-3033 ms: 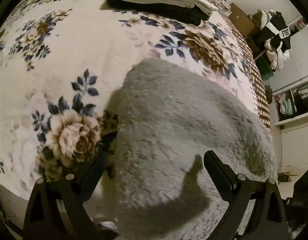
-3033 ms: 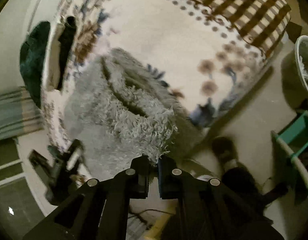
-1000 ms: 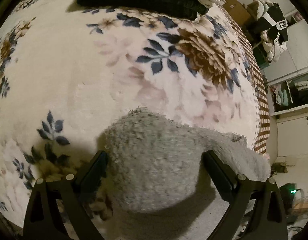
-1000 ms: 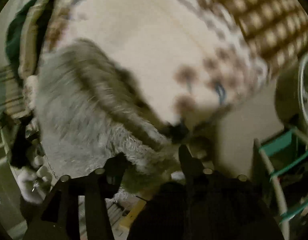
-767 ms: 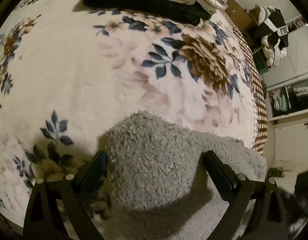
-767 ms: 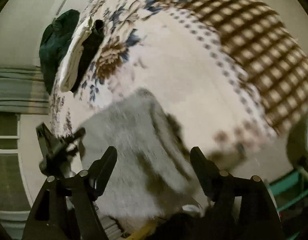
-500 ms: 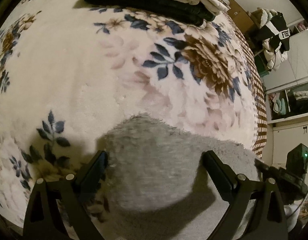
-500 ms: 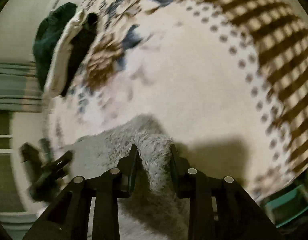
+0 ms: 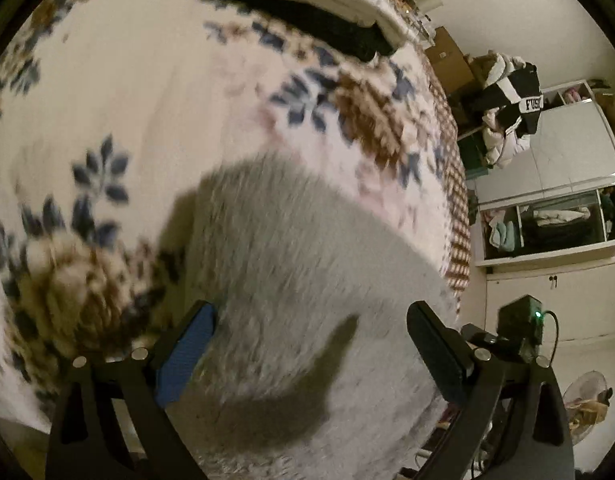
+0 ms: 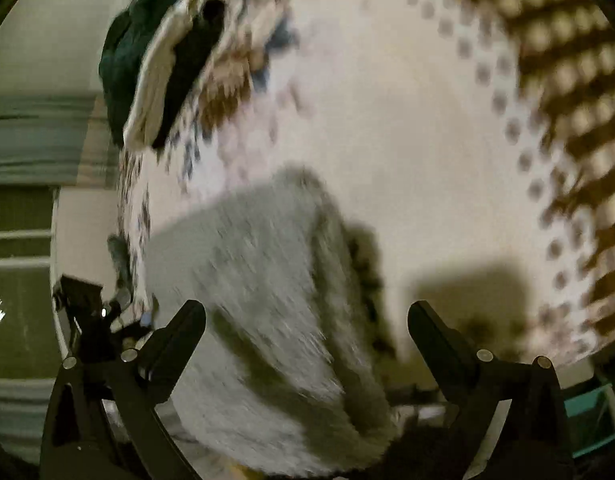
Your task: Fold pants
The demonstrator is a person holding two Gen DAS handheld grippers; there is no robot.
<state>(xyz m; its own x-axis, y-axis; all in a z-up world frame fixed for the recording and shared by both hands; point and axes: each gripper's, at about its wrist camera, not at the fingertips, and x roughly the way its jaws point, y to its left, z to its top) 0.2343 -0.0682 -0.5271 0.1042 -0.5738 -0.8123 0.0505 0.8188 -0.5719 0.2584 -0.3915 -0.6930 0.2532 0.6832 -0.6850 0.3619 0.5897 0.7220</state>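
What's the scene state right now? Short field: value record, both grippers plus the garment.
garment: grey fleece pants, folded bundle lying on the floral blanket
left gripper: jaws open, holding nothing, over the pants
right gripper: jaws open, holding nothing, over the pants
background: stack of folded clothes at the blanket's far end
image quality: both views motion-blurred
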